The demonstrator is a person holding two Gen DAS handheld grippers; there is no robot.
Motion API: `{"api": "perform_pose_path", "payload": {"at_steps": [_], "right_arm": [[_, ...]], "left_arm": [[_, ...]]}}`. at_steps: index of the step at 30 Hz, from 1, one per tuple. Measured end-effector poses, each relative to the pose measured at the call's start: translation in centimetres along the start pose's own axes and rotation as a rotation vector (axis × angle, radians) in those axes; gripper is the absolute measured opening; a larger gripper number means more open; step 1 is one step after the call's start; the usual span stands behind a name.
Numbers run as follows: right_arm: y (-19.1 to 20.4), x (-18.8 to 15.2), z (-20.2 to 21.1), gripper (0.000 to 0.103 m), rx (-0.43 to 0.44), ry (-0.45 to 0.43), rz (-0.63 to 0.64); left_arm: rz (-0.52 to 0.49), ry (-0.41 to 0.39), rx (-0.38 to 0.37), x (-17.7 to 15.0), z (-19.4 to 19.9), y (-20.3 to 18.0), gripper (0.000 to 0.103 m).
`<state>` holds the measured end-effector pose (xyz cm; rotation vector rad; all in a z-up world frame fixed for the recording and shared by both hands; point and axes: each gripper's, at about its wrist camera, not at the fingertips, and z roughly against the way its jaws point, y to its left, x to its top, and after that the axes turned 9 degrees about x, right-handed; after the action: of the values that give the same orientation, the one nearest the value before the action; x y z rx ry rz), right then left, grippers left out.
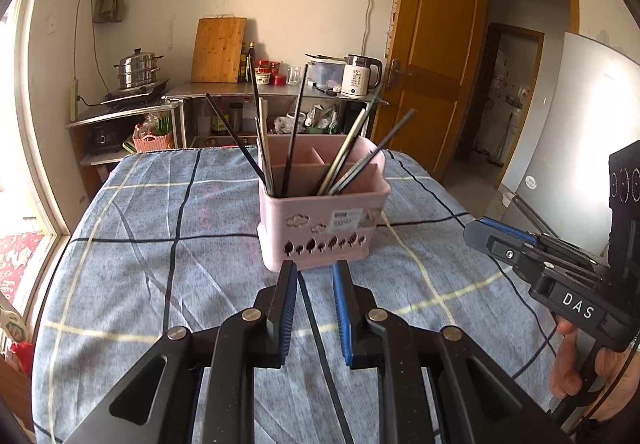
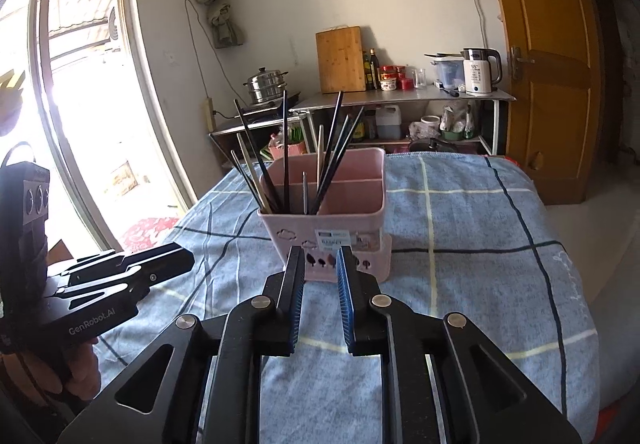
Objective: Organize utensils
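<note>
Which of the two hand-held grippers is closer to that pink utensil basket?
Too close to call. Left hand-held gripper and right hand-held gripper both sit just before the pink utensil basket, empty, side by side.

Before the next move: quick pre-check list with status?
1. Left gripper empty, jaws apart: ok.
2. Right gripper empty, jaws apart: ok.
3. Pink utensil holder upright on the checked cloth: ok.
4. Chopsticks standing inside the holder, none seen lying on the cloth: ok.
5. All chopsticks in the intended compartment: cannot tell; they lean in two bunches.
6. Dark strip on the cloth under the left gripper, stray chopstick or cloth stripe: cannot tell.
</note>
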<state>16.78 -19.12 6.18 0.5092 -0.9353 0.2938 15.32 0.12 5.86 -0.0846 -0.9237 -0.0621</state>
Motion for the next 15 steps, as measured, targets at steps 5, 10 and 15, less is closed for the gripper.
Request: {"api": "perform_pose_path", "payload": {"at_steps": [5,10,15], "right_arm": [[0.5,-2.4,1.2,0.018,-0.022,0.018,0.011],[1.1,-3.9,2.2,0.018,-0.033,0.022,0.016],[1.9,-5.1,3.3,0.018,-0.043,0.016,0.033]], "left_arm": [[0.001,-0.011,0.016,-2.3,1.2,-0.6,0.025],[0.022,-0.026,0.026,-3.9,2.3,-0.5,0.027],[0.017,-0.062,0.037,-5.3,3.8,-0.7,0.027]]}}
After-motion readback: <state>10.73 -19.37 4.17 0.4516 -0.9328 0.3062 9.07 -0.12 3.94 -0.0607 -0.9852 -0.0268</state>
